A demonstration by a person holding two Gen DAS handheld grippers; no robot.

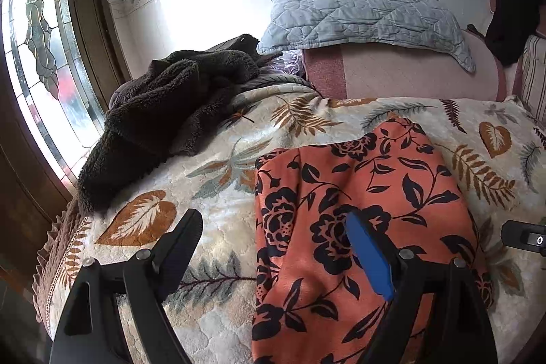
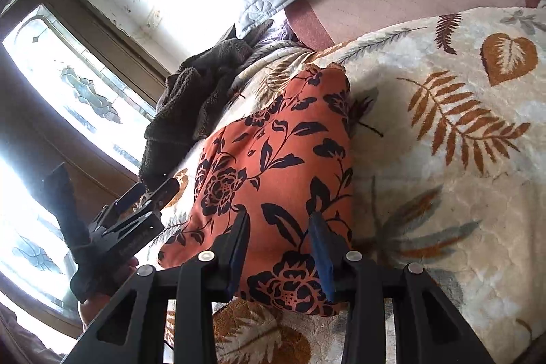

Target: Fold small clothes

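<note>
Right wrist view: the right gripper (image 2: 279, 227) pinches the near edge of the orange flowered cloth (image 2: 273, 166), with a fold of it pressed between both fingers. The cloth lies folded on the cream leaf-print blanket (image 2: 460, 159). At the left, a hand holds the left gripper (image 2: 150, 193). In the left wrist view, the left gripper (image 1: 273, 227) is spread wide and holds nothing; one finger hangs above the cloth (image 1: 358, 193). Farther back lie a dark brown fuzzy garment (image 1: 163, 111) and a grey quilted pillow (image 1: 361, 16).
</note>
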